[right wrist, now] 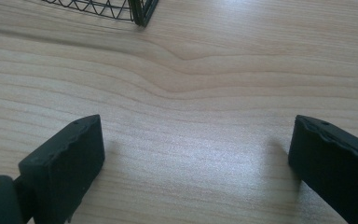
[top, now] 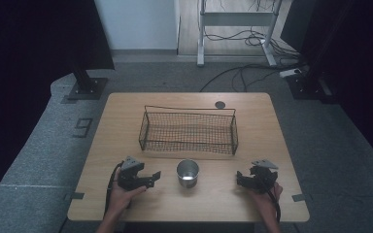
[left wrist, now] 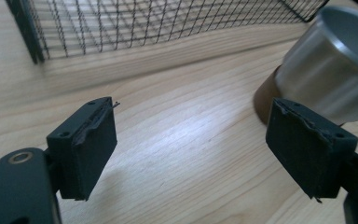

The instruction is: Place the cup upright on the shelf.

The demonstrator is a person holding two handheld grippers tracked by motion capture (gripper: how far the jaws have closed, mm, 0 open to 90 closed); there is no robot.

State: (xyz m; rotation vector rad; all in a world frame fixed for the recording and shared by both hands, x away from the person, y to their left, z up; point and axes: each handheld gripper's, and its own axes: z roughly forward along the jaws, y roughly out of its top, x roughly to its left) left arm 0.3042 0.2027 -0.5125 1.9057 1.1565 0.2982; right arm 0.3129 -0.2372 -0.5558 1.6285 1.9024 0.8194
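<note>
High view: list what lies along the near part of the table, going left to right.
Left gripper → metal cup → right gripper. All three sit on the wooden table, in front of the wire basket, which stands farther back.

A pale wooden table stands on grey carpet; the light is dim. On the carpet to its left a number 9 is marked. Dark curtains hang on both sides, each by a black stand on a base plate. Behind is a white wall, and beside it the metal legs of a desk with loose black cables trailing over the floor.
</note>
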